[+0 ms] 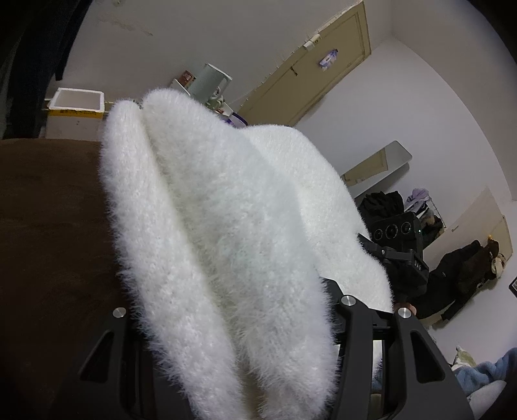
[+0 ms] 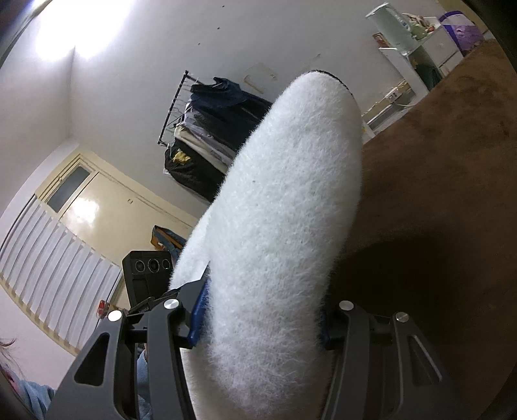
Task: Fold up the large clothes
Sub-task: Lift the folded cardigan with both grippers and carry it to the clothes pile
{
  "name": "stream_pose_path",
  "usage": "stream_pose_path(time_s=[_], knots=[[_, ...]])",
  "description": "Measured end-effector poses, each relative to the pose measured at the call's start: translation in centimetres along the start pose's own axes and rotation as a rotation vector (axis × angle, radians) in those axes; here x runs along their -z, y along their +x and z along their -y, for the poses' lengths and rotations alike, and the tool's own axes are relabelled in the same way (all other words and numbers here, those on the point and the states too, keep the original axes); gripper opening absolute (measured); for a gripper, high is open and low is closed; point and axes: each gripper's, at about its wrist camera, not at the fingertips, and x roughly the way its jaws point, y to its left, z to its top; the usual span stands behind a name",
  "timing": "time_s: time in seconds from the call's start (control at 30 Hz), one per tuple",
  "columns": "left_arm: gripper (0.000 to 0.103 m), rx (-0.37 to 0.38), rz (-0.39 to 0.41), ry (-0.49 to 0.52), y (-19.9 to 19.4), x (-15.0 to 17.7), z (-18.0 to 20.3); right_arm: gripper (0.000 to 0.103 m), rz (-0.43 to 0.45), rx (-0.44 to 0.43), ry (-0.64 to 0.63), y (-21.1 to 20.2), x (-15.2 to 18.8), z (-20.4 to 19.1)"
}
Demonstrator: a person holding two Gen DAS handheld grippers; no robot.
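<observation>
A white fluffy garment (image 1: 226, 200) hangs lifted above the brown surface, gathered into thick folds. In the left wrist view it fills the gap of my left gripper (image 1: 226, 290), which is shut on the bundle, and the fingertips are buried in the pile. The right gripper's black camera body (image 1: 397, 239) shows at the garment's far right edge. In the right wrist view, my right gripper (image 2: 263, 310) is shut on a rounded fold of the same garment (image 2: 284, 200), with a blue pad (image 2: 198, 310) pressed into its side. The left gripper's body (image 2: 147, 274) shows behind it.
A brown fuzzy surface (image 1: 48, 226) (image 2: 452, 194) lies under the garment. A white foam box (image 1: 77, 103), a shelf with a kettle (image 2: 391, 26) and a door (image 1: 316, 64) are beyond it. A clothes rack (image 2: 213, 129) stands by the wall. A blue sleeve (image 1: 484, 371) is close by.
</observation>
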Motion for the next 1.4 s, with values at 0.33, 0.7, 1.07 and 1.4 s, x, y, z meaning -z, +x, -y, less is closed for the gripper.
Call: stream_pose_path(time_s=[0.33, 0.7, 1.07, 1.4], knots=[[0.051, -0.143, 0.109, 0.001, -10.4, -1.4, -2.4, 0.051, -0.085, -0.153, -0.060, 8.5, -0.7, -5.8], [0.051, -0.360, 0.252, -0.079, -27.0, 1.2, -6.0, 0.051, -0.280, -0.322, -0.092, 23.0, 2.5, -15.6], [0.051, -0.481, 0.358, -0.230, -38.9, 7.8, -12.0, 0.051, -0.481, -0.364, -0.094, 33.8, 10.1, -21.6], [0.060, -0.363, 0.464, -0.386, -38.8, 13.9, -21.0, 0.061, -0.541, -0.277, -0.089, 37.8, 14.3, -18.1]])
